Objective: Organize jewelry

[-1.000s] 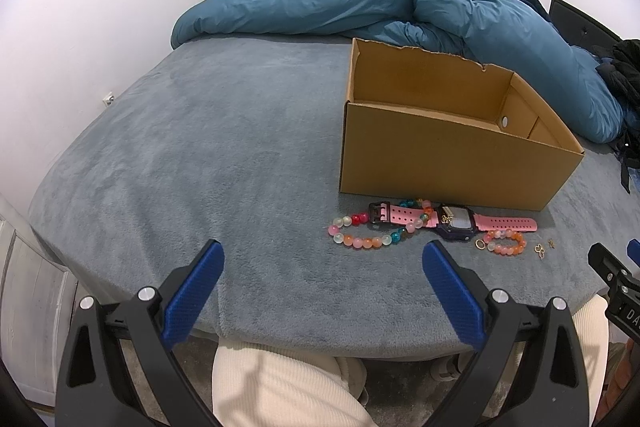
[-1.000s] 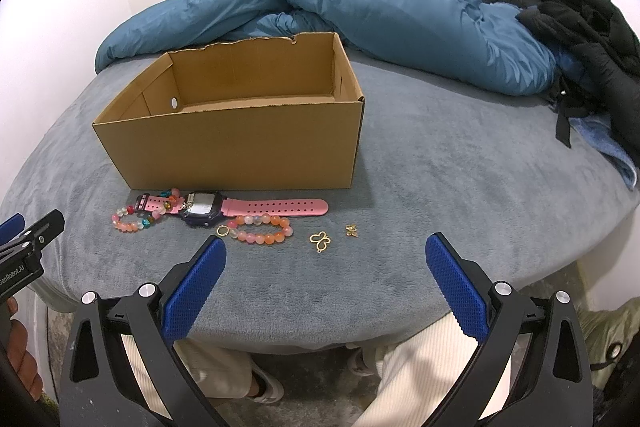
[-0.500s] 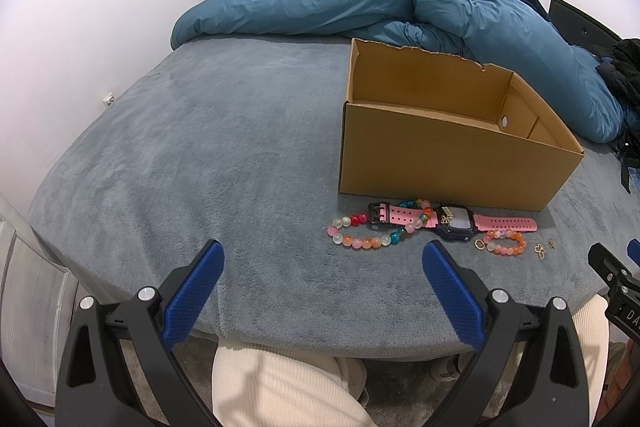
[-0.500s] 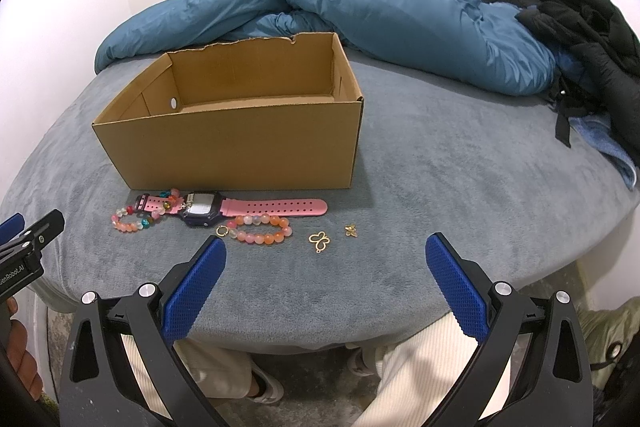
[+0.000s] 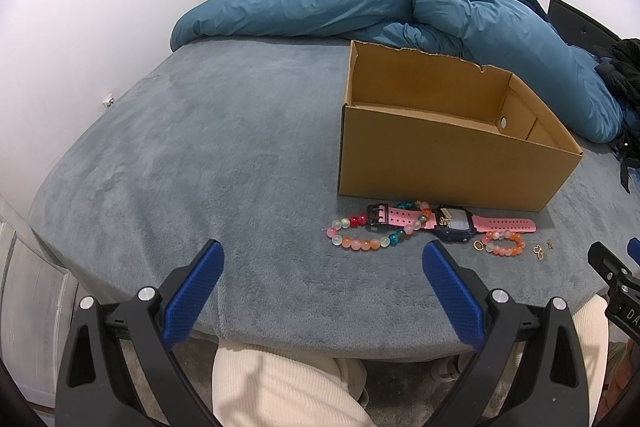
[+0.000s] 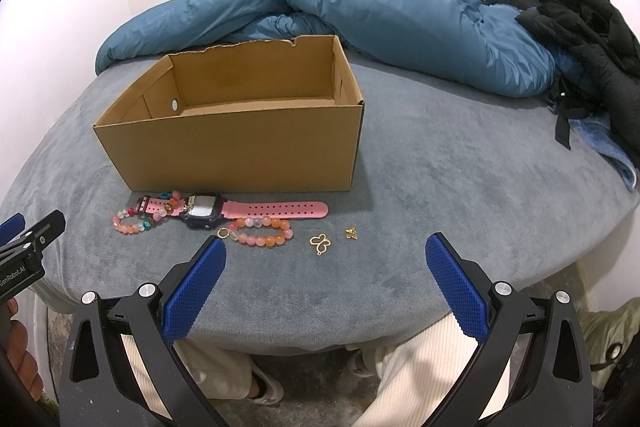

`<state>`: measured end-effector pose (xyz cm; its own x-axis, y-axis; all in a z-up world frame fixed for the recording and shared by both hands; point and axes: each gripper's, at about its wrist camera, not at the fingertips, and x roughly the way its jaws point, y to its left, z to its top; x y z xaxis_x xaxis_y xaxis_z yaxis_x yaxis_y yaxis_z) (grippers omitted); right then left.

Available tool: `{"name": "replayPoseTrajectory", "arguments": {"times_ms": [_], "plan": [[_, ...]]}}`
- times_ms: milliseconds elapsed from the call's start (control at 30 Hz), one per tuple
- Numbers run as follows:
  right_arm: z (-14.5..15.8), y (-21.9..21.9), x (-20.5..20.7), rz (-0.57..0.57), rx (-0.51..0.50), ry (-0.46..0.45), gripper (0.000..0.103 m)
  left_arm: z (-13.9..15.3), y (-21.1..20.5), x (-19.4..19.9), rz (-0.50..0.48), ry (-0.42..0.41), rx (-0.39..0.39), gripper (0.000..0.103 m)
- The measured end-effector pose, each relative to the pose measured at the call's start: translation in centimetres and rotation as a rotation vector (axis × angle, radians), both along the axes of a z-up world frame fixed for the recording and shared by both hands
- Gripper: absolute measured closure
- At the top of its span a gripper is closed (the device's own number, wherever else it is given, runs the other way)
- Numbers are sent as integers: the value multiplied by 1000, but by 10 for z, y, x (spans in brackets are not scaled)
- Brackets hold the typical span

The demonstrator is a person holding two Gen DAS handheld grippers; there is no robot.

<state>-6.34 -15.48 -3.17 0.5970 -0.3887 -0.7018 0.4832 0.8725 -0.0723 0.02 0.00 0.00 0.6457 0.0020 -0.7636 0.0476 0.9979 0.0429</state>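
Note:
An open cardboard box (image 5: 448, 163) (image 6: 240, 155) stands on the grey bed. In front of it lie a pink-strapped watch (image 5: 456, 225) (image 6: 276, 209), a multicoloured bead bracelet (image 5: 362, 241) (image 6: 130, 223), an orange bead bracelet (image 5: 504, 243) (image 6: 262, 233), a gold butterfly-outline charm (image 6: 320, 244) (image 5: 539, 251) and a small gold charm (image 6: 351, 232). My left gripper (image 5: 322, 259) hangs open over the bed's near edge, left of the jewelry. My right gripper (image 6: 326, 259) is open too, just short of the charms. Neither holds anything.
A rolled blue duvet (image 5: 400, 7) (image 6: 380, 11) lies along the far side of the bed. Black clothing (image 6: 592, 27) is heaped at the right edge. The person's legs in cream trousers (image 5: 280, 387) are below the bed edge.

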Motion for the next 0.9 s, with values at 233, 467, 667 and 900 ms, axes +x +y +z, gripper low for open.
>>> {"name": "replayPoseTrajectory", "arguments": {"times_ms": [233, 467, 667, 900], "plan": [[1, 0, 0, 1, 0, -1, 7, 0, 0, 0, -1, -1, 1, 6], [2, 0, -1, 2, 1, -1, 7, 0, 0, 0, 0, -1, 2, 6], [2, 1, -2, 2, 0, -3, 7, 0, 0, 0, 1, 0, 1, 6], [2, 1, -2, 2, 0, -3, 7, 6, 1, 1, 1, 0, 1, 6]]}}
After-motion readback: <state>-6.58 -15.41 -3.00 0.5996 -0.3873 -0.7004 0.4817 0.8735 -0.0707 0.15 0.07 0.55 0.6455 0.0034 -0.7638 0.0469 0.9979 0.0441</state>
